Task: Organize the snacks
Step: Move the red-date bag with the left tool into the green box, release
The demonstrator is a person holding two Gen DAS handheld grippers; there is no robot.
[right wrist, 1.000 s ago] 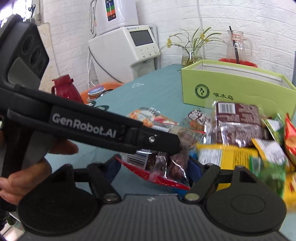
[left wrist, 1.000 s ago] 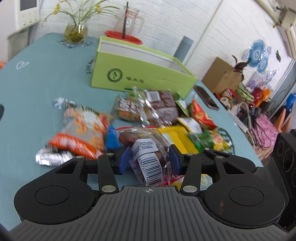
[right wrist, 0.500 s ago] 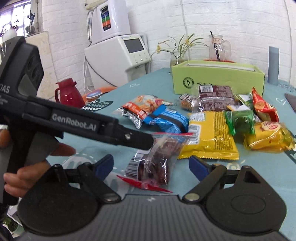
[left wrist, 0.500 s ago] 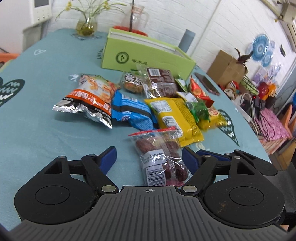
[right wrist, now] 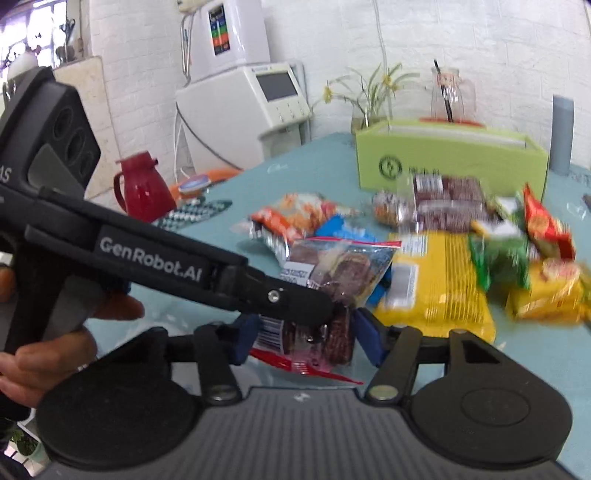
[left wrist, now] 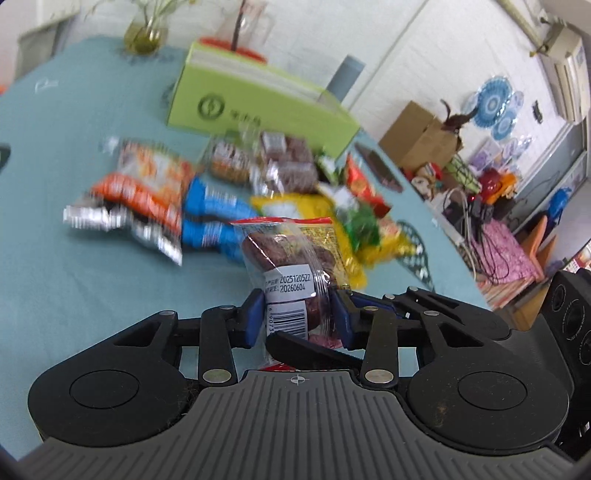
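Note:
A clear packet of dried red dates (left wrist: 291,273) with a red seal and a barcode label is held upright above the table. My left gripper (left wrist: 297,319) is shut on its lower part. My right gripper (right wrist: 306,339) is closed around the same packet (right wrist: 340,266) from the other side, its blue pads (right wrist: 365,338) pressing the lower end. The left gripper's black arm (right wrist: 166,258) crosses the right wrist view. Behind lie an orange chip bag (left wrist: 144,184), a blue packet (left wrist: 210,218), a yellow packet (right wrist: 439,280) and a green open box (left wrist: 258,103).
A brown-cake packet (right wrist: 447,199), green and red sachets (right wrist: 517,236) lie near the box on the teal table (left wrist: 74,280). A flower vase (left wrist: 146,33) and glass jug (right wrist: 450,92) stand behind. A red kettle (right wrist: 142,188) and white dispenser (right wrist: 251,107) stand off the left.
Half a second ago both grippers were open around the date packet. Now both have closed on it and it is lifted upright, closer to the snack pile.

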